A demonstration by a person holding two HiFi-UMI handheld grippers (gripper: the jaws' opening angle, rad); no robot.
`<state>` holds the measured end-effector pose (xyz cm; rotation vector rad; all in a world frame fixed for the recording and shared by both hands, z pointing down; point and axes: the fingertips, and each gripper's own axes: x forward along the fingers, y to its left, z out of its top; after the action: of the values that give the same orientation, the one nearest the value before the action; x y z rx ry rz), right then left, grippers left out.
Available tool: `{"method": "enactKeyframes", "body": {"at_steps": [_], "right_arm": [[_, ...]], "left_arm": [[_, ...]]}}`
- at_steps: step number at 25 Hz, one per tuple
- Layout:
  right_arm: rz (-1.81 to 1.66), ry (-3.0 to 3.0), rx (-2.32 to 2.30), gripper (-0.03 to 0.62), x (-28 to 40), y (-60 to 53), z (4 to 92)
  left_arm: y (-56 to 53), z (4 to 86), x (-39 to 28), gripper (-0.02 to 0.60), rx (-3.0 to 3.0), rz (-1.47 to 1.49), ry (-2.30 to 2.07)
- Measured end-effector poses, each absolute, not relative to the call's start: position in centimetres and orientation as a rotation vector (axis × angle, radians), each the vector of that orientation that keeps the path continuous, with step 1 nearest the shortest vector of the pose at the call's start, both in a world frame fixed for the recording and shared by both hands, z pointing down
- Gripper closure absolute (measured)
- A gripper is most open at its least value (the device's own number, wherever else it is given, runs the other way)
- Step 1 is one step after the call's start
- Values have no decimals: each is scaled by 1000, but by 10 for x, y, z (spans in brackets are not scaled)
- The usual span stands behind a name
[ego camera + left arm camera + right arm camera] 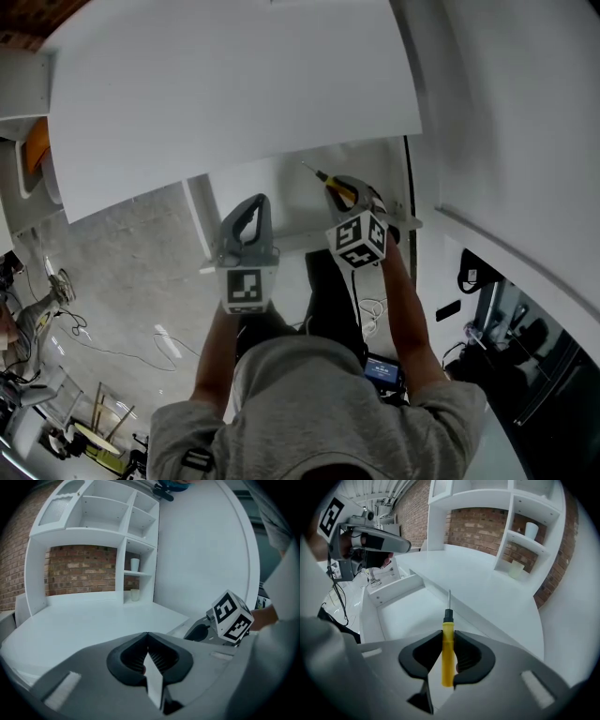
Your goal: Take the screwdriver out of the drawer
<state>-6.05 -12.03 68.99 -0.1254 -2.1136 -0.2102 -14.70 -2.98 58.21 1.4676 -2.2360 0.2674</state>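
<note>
Two grippers show below the edge of the white table (234, 84) in the head view, each in one of the person's hands, side by side and a little apart. The right gripper (448, 654) holds the screwdriver (447, 641): its jaws are at a narrow setting, and the dark pads press on either side of the yellow handle. The handle runs straight along the gripper's line, with the black collar and thin metal shaft sticking out past the jaw tips. The tool hangs in the air over the open drawer (396, 588) and touches neither its white floor nor its walls. From above, the screwdriver (336, 186) pokes out of the right gripper (351, 191) with its tip slanting up and to the left, towards the table's edge. The left gripper (148, 652) has its jaws together with nothing between them, and it hovers beside the drawer on the person's left (255, 208). Behind the table stands a white shelf unit (126, 541) against a brick wall, with one cup (135, 564) on a shelf and another (135, 595) below it.
</note>
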Motion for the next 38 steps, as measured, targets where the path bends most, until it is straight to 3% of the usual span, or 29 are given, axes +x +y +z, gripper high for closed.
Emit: {"method": "enactKeyframes", "body": {"at_steps": [38], "right_arm": [[-5, -2483, 472, 514, -12, -130, 479]], "left_arm": [[-35, 423, -112, 569, 1826, 279, -2327]]}}
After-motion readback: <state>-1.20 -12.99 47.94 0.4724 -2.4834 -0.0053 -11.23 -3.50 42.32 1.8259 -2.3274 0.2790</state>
